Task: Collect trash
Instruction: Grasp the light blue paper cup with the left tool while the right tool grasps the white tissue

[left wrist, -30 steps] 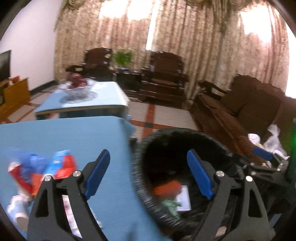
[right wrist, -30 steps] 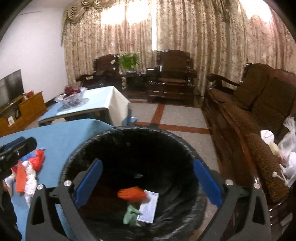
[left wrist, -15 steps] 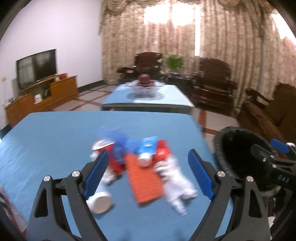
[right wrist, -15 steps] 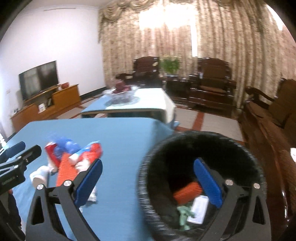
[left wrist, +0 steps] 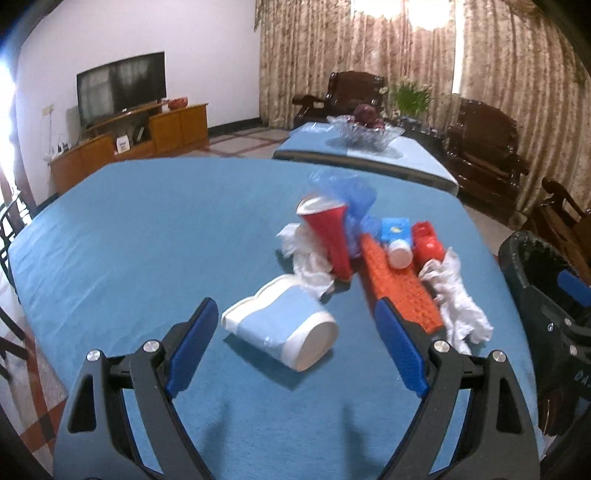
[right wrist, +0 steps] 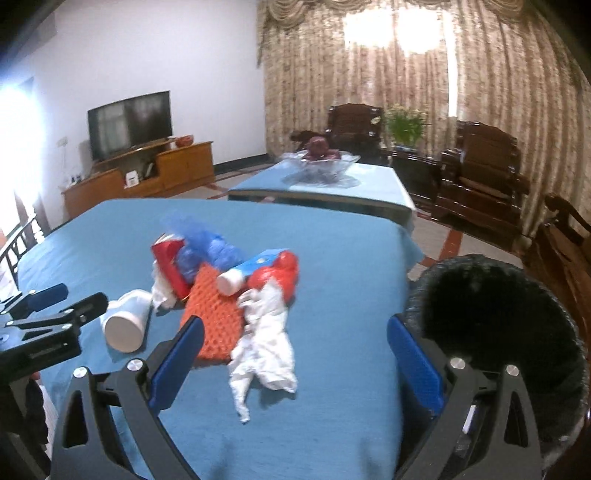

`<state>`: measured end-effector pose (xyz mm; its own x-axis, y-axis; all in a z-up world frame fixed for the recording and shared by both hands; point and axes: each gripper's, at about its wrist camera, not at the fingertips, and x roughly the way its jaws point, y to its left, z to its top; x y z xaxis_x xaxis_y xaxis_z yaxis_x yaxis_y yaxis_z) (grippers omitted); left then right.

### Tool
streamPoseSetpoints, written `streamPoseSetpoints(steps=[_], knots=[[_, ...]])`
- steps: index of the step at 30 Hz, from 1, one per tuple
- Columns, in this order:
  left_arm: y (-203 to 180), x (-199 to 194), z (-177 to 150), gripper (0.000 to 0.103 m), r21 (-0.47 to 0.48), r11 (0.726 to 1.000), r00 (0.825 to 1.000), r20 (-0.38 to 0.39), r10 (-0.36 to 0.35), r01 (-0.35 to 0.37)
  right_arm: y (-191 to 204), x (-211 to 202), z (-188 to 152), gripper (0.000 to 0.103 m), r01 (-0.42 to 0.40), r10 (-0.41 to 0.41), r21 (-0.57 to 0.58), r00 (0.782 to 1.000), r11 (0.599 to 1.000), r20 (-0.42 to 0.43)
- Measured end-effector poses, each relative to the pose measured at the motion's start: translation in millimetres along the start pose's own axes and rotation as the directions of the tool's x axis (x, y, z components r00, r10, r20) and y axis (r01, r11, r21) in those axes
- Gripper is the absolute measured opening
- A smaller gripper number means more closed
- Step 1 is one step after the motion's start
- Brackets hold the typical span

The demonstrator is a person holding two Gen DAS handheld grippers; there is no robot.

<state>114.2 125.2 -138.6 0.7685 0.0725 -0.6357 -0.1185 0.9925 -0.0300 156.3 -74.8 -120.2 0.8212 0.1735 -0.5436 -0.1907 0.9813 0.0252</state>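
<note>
Left wrist view: the left hand-held gripper [left wrist: 295, 339], jaws spread and holding nothing, is tilting down over the blue worktop [left wrist: 147, 240], a white cup [left wrist: 284, 328] lying just beyond its fingers. Half a second ago the trash pile [left wrist: 369, 251] sat farther off.

Right wrist view: the right hand-held gripper [right wrist: 295, 358], likewise released, is hovering over crumpled white tissue [right wrist: 266, 339]; the black bin [right wrist: 498, 314], previously centred, is now standing off the worktop's right edge.

White wall [left wrist: 147, 33], television [left wrist: 122, 88] on wooden cabinet [left wrist: 147, 136], backlit curtains [right wrist: 388, 74] (patterned), dark armchairs [right wrist: 480, 166]
</note>
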Motion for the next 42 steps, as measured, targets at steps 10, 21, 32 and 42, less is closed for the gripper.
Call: streamPoseSetpoints(steps=[10, 21, 32, 42], knots=[[4, 38, -11, 0.084, -0.060, 0.998, 0.996, -0.088, -0.002, -0.003, 7, 20, -4, 0.097, -0.030, 0.029, -0.019, 0.999, 0.999, -0.028], [10, 71, -6, 0.083, -0.099, 0.995, 0.990, -0.142, 0.002, -0.016, 4, 40, -10, 0.096, -0.033, 0.032, -0.013, 0.997, 0.999, -0.072], [14, 70, -6, 0.070, -0.098, 0.995, 0.989, -0.146, -0.028, 0.014, 6, 59, -15, 0.083, -0.051, 0.051, -0.001, 0.989, 0.999, -0.141], [14, 63, -10, 0.065, -0.098, 0.995, 0.989, -0.138, -0.043, 0.029, 6, 83, -22, 0.037, -0.081, 0.082, 0.015, 0.959, 0.997, -0.273]])
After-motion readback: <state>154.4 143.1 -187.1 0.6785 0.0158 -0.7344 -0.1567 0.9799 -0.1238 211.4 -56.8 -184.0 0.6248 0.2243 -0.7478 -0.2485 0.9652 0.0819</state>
